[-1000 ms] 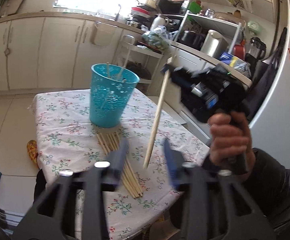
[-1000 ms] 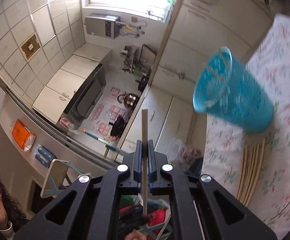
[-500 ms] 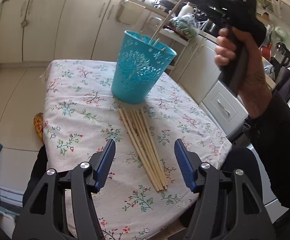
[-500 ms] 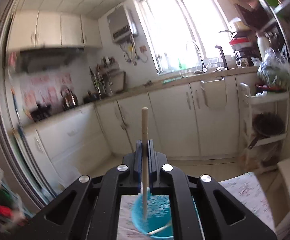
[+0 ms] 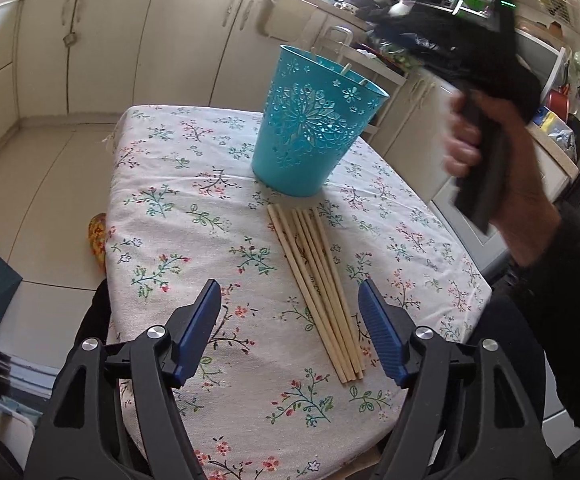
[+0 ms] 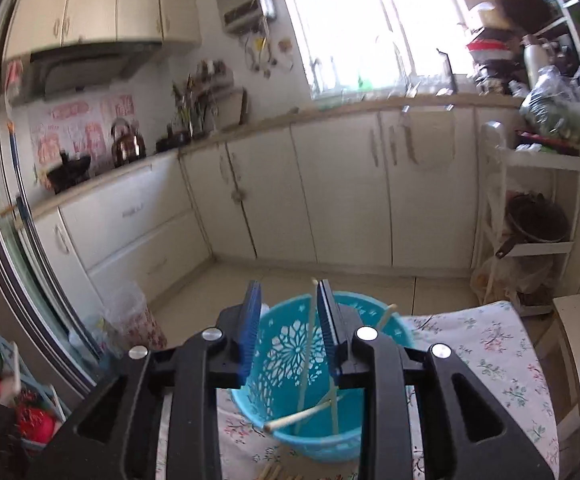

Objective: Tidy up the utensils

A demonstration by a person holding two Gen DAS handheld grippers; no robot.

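Right claw [image 6: 287, 316] just opening above the blue bucket [image 6: 290, 364], chopstick [image 6: 308, 344] loose between its pads, left claw [image 5: 290, 320] widening, empty, over the desk's [image 5: 193, 216] chopstick bundle [image 5: 314, 288]

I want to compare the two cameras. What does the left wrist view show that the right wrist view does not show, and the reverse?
Only the left wrist view shows the full row of chopsticks lying on the tablecloth in front of the open left gripper, and the hand holding the other gripper.

Only the right wrist view looks into the bucket: several chopsticks lean inside, below the right gripper, whose jaws have just opened.

Both show the blue bucket and the flowered cloth.
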